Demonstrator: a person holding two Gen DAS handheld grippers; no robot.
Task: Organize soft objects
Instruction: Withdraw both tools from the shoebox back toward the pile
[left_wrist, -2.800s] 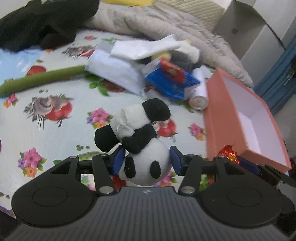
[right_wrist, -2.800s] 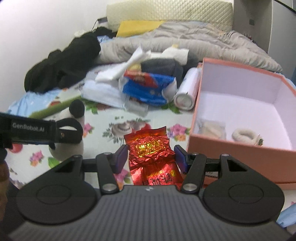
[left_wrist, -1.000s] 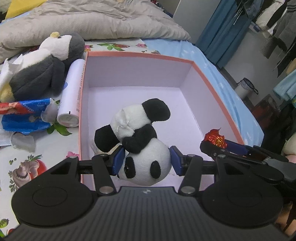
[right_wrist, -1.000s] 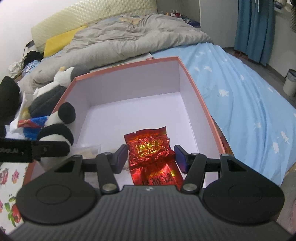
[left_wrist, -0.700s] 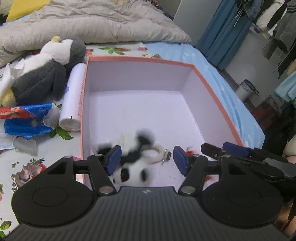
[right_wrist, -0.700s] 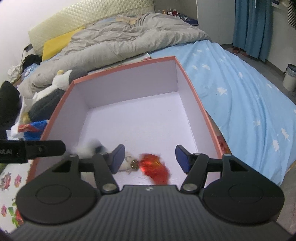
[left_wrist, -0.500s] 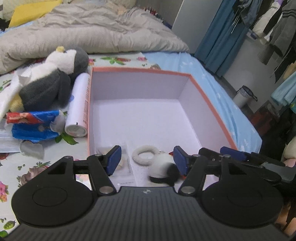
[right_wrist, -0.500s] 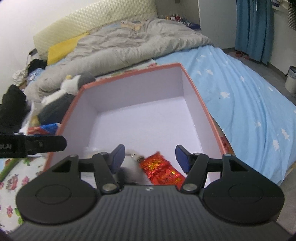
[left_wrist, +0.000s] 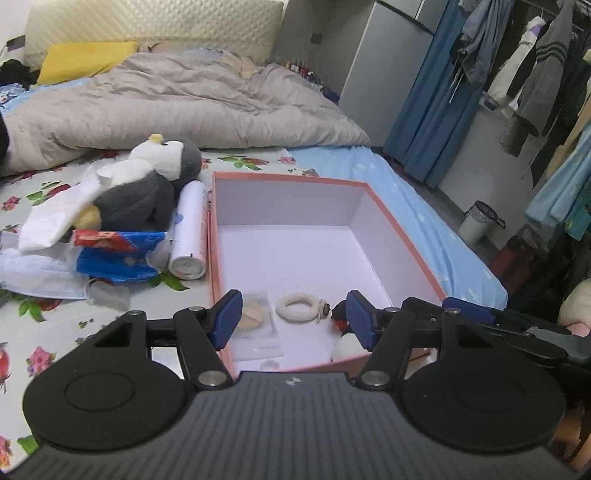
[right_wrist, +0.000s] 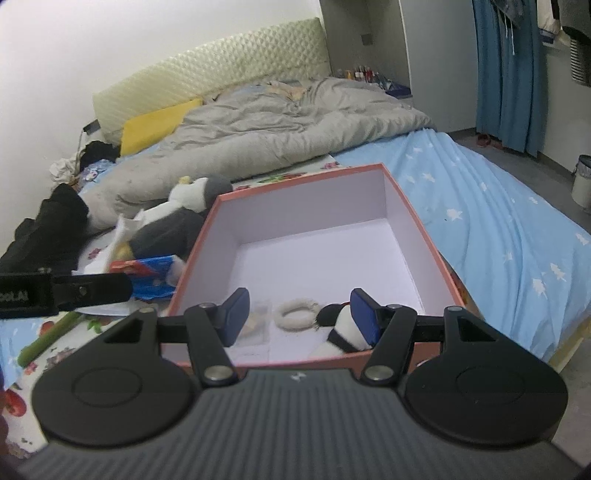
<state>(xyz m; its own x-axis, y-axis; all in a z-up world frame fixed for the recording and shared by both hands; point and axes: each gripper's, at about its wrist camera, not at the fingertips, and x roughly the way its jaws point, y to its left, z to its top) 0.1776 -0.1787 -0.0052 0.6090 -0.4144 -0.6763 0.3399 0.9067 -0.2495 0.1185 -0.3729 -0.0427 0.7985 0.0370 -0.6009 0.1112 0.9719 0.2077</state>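
Observation:
A salmon box with a white inside stands on the bed. In its near end lie the panda plush, a white fluffy ring and a clear packet with a beige pad. My left gripper is open and empty above the box's near edge. My right gripper is open and empty, also above the near edge. The red foil packet is hidden.
A grey and white penguin plush, a white cylinder, a red and blue snack bag and white wrappers lie left of the box. A grey duvet covers the far bed. The bed edge drops off at the right.
Both grippers opened: the panda dropped from the left and the red foil packet from the right into the box. Both grippers then drew back and up from the box.

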